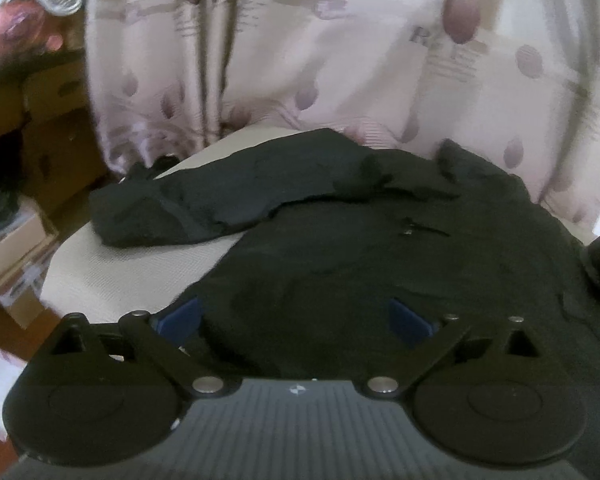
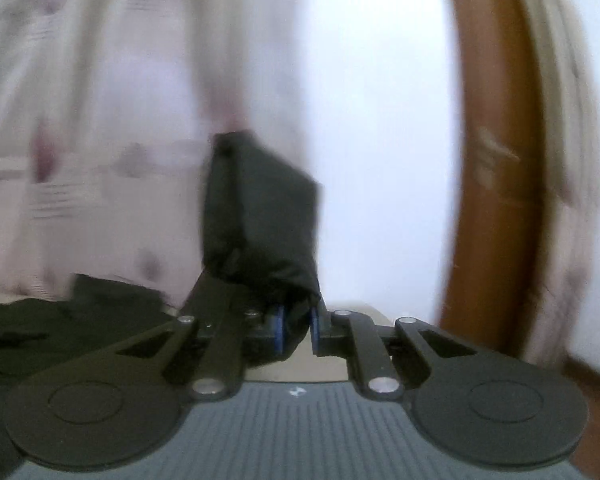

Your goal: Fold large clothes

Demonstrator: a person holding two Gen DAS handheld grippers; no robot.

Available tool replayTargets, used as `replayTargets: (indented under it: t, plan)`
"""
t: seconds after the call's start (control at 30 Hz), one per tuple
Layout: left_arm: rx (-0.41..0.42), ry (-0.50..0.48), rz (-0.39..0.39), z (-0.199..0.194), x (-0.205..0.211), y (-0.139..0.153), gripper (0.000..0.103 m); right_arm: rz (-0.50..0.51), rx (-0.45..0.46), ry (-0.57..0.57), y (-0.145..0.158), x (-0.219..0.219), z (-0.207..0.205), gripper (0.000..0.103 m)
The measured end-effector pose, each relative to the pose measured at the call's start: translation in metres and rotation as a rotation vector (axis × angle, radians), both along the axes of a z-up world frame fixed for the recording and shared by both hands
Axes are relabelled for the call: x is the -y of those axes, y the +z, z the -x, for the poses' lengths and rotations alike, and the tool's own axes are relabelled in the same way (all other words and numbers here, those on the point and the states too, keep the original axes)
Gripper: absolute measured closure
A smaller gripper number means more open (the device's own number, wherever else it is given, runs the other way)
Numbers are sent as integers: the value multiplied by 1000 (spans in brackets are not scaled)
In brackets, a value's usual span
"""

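**Black garment spread on bench as one sleeve end is lifted**

A pale curtain (image 1: pixel 340 60) with mauve ovals and grey bands hangs across the back of the scene, filling the upper half of the left wrist view and, blurred, the left side of the right wrist view. Below it a cream-coloured bench (image 1: pixel 112 276) carries a large black garment (image 1: pixel 380 264), which lies spread over most of the surface, its body towards the right and one long sleeve (image 1: pixel 188 208) stretched out to the left across bare bench. A small zip pull or fastener shows near the garment's middle, too blurred to make out.

Brown cardboard boxes (image 1: pixel 56 128) are stacked at the left edge, beside the curtain. In the right wrist view a brown wooden frame (image 2: pixel 496 160) stands upright against a white wall (image 2: pixel 380 120).

The left hand-held gripper (image 1: pixel 296 320) hangs low over the near part of the garment with its blue-padded fingers spread wide apart; nothing is pinched between them.

The right hand-held gripper (image 2: pixel 298 330) is clamped on a fold of the same black cloth (image 2: pixel 260 216), the pads drawn close together on the fabric, which stands up in a bunched flap in front of the curtain. The rest of the garment lies low at the left of that view.
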State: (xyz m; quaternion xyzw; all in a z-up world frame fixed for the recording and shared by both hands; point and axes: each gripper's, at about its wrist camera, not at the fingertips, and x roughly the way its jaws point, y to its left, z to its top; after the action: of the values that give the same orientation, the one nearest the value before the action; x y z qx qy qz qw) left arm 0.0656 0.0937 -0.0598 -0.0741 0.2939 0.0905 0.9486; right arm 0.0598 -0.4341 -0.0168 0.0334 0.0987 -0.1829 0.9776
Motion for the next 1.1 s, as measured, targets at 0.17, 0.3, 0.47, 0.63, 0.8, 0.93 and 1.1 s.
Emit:
replayTargets:
  t: [0.17, 0.3, 0.47, 0.63, 0.8, 0.93, 1.1]
  plan:
    - [26, -23, -31, 7, 20, 4, 4, -260, -99, -119, -60, 84, 31, 90]
    - [29, -16, -78, 11, 23, 2, 3, -396, -162, -127, -116, 119, 34, 88]
    - [55, 61, -128, 4, -6, -3, 3, -563, -101, -123, -136, 136, 51, 32]
    - [-3, -7, -174, -27, -48, -14, 2, -570, -32, 83, -119, 93, 93, 12]
    - [-70, -74, -164, -55, -74, -36, 2, -515, -155, 287, -124, 32, 101, 1]
    - [-126, -152, -130, -71, -76, -53, 18, -542, -258, 372, -138, -9, 87, 1]
    - [-120, -260, -132, -55, -53, -56, 83, -554, -347, 419, -149, -33, 66, 65]
